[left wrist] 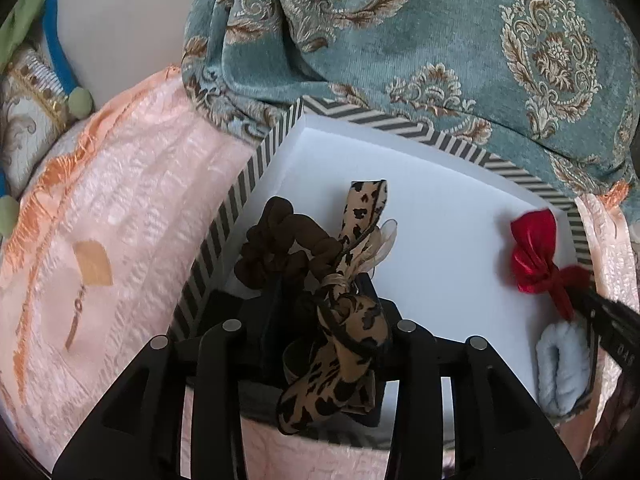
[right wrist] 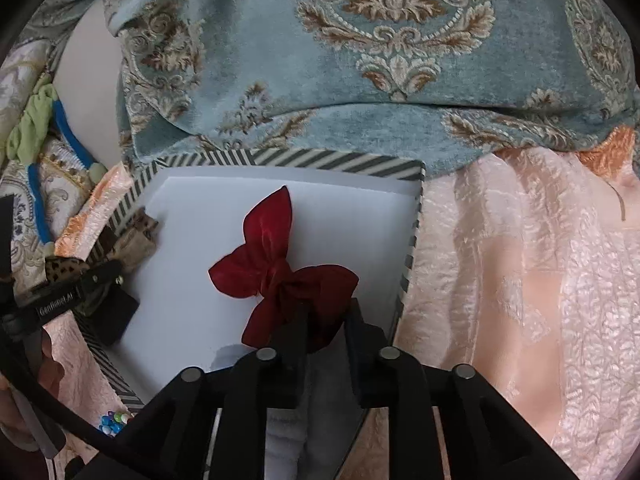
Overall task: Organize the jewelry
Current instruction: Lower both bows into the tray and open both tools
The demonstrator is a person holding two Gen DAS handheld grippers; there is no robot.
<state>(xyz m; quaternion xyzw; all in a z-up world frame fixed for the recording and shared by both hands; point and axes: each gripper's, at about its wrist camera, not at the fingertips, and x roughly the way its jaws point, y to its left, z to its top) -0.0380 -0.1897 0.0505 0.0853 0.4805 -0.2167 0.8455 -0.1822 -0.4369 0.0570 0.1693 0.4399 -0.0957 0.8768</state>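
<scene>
The left gripper (left wrist: 320, 300) is clamping a leopard-print bow (left wrist: 340, 360), which is draping over and hiding its fingertips. A brown scrunchie (left wrist: 276, 244) is bunching just beyond, its lower edge lost behind the bow. The right gripper (right wrist: 324, 312) is pinching a red satin bow (right wrist: 280, 268) over the white floor of the striped box (right wrist: 312, 160); a pale blue scrunchie (left wrist: 564, 372) is lying half cut off beside it. Peach cloth (left wrist: 132, 200) is surrounding the box, with teal damask fabric (left wrist: 440, 32) behind it.
</scene>
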